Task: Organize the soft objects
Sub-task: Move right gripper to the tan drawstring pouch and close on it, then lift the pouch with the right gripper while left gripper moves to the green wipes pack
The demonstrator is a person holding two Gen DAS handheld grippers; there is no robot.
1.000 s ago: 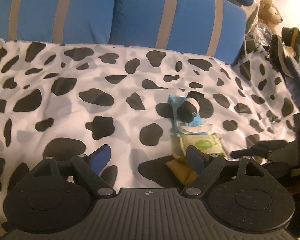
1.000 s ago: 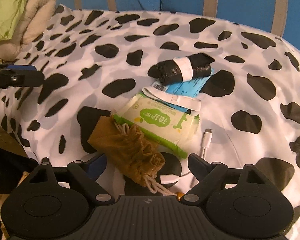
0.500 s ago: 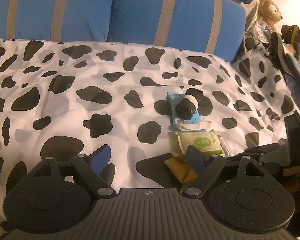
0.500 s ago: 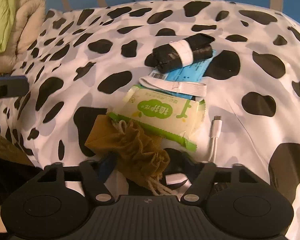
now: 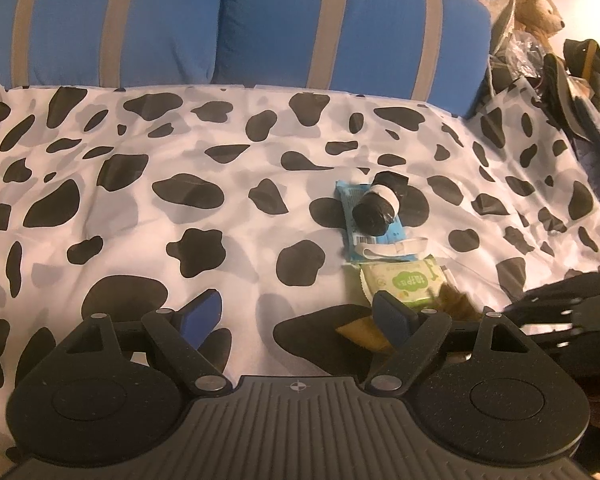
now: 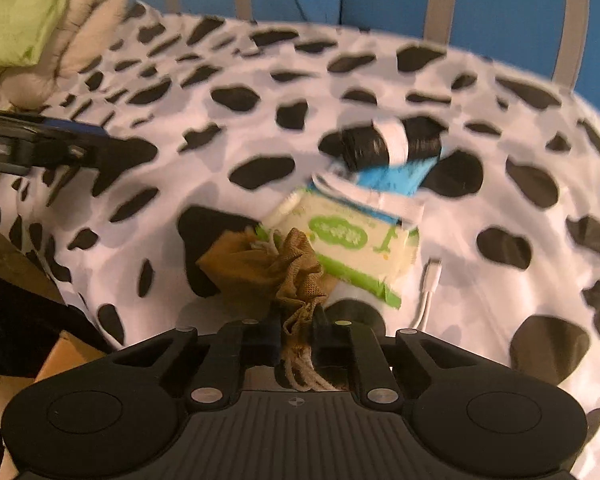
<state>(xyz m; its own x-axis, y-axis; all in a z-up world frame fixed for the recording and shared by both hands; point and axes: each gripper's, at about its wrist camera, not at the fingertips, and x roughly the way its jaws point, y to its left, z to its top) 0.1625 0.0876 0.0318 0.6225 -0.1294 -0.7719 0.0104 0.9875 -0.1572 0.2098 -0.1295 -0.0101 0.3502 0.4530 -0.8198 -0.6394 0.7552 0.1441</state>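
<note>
Closing on the gathered neck of the brown drawstring pouch (image 6: 272,268), with the right gripper (image 6: 296,340) pinching bunched cloth and cord between its 2 pads while the bag's body is sagging out in front, at the near edge of the spotted blanket (image 6: 380,92). Gripping only loose fabric, so risking a slip if the lift is hurried, or the cord pulling through and the bag dropping back. Resting against the green wipes packet (image 6: 352,248) just beyond, so possibly dragging that packet and nudging the white cable (image 6: 430,284) lying to its right. Sitting farther off and probably safe: the blue packet (image 6: 396,176) and the black roll (image 6: 388,142) lying on it. Hovering to the left with nothing between its 2 pads, spread wide: the left gripper (image 5: 296,312), near enough in its own view to be crowding the pouch on the way up.
</note>
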